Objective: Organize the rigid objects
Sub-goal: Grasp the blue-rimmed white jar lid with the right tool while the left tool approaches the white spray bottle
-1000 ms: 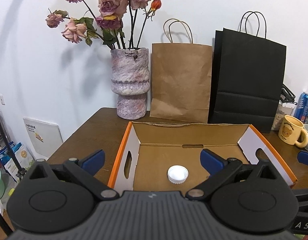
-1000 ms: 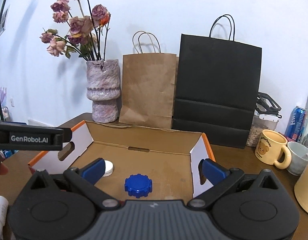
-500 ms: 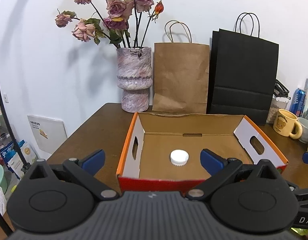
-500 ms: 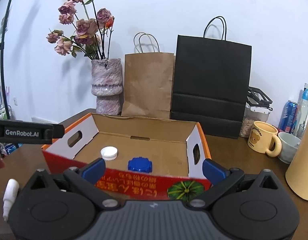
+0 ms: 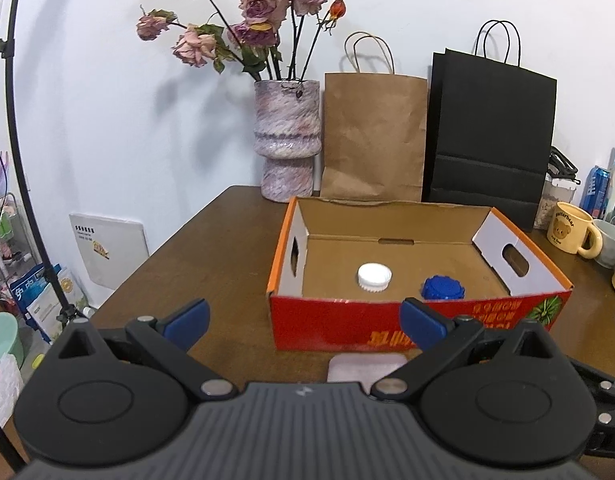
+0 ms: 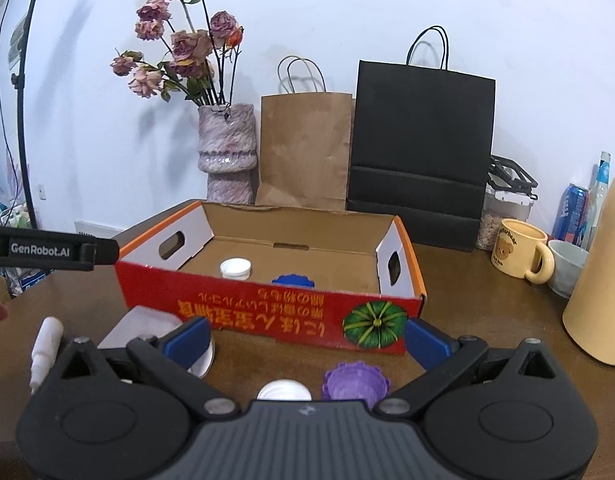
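A red and orange cardboard box [image 5: 339,322] [image 6: 243,304] sits open-topped on the brown table. Inside it lie a white cap [image 5: 374,276] [image 6: 235,268] and a blue ridged cap [image 5: 442,289] [image 6: 293,279]. In front of the box, a purple ridged cap [image 6: 355,383], a white cap [image 6: 284,390], a pale flat piece [image 5: 365,366] [image 6: 141,322] and a white cylinder [image 6: 45,344] rest on the table. My left gripper [image 5: 303,320] is open in front of the box, empty. My right gripper [image 6: 305,338] is open above the loose caps, holding nothing.
Behind the box stand a vase of dried roses [image 5: 287,140], a brown paper bag [image 5: 373,136] and a black paper bag [image 5: 489,136]. A yellow mug [image 6: 519,254], a grey cup [image 6: 565,266], cans and a tall beige cylinder [image 6: 599,280] crowd the right side.
Both grippers have pulled back from over the box toward the table's near edge. The box's red front wall and the loose caps in front of it have come into view.
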A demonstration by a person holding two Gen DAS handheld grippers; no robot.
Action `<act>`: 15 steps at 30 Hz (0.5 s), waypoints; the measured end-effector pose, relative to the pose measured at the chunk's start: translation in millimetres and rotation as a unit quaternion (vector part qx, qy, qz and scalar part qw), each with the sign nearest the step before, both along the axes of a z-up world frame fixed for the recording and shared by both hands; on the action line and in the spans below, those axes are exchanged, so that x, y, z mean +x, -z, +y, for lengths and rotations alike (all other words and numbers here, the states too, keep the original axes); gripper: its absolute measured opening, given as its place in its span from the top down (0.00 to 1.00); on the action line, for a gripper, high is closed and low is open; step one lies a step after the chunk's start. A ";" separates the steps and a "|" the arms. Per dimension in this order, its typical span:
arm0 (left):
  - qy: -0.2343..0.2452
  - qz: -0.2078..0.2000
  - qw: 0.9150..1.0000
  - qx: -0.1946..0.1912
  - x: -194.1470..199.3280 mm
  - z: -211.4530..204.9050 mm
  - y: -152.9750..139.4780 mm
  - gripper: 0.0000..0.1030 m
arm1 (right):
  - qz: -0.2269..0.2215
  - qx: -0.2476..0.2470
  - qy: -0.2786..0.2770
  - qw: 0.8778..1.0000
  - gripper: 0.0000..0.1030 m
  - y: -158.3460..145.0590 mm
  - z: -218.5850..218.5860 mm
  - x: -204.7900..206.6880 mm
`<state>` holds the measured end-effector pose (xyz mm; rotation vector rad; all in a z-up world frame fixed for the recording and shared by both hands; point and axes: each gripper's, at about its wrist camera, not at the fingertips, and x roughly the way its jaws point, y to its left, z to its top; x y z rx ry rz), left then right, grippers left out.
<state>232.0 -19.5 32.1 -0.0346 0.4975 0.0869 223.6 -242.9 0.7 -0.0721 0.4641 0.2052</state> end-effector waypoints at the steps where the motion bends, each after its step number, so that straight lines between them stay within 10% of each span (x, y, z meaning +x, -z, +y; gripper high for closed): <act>1: 0.000 0.001 1.000 0.000 -3.5 1.1 0.8 0.00 | 0.001 0.001 -0.001 1.000 0.00 0.7 -1.1 -2.7; 15: -0.007 0.003 1.000 -0.004 -39.3 17.4 11.8 0.00 | 0.016 -0.001 -0.008 1.000 0.00 14.4 -7.1 -44.3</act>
